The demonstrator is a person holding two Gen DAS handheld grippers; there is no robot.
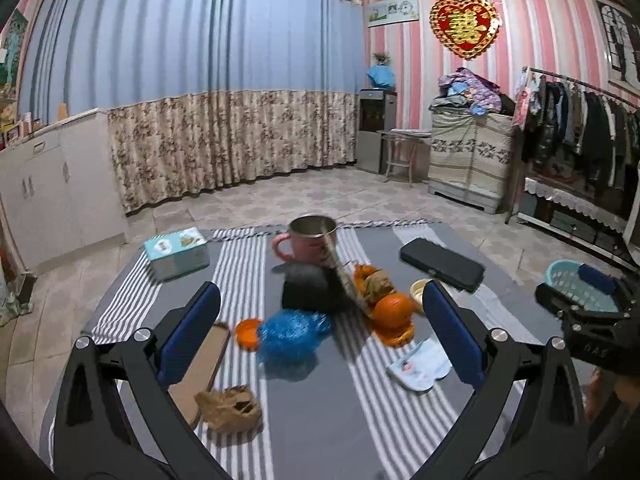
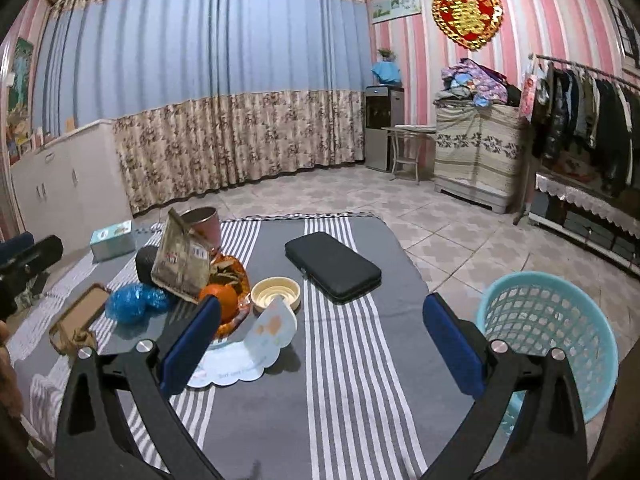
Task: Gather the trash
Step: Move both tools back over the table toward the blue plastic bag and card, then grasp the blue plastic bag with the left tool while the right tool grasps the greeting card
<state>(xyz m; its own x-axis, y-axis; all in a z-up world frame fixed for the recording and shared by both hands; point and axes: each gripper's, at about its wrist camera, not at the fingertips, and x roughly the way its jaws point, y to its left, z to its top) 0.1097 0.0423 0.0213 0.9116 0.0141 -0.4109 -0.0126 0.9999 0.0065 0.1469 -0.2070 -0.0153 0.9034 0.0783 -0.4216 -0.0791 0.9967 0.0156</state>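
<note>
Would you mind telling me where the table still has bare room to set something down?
The near striped cloth is free between the pale card and the blue basket, in front of the black case. It is crowded on the left: orange dish, blue bag, pink mug, cream lid.

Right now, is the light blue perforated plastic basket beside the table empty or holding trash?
Apparently empty. The light blue perforated plastic basket stands upright off the table's right edge; the right wrist view shows only bare mesh wall inside, though its bottom is hidden.
</note>
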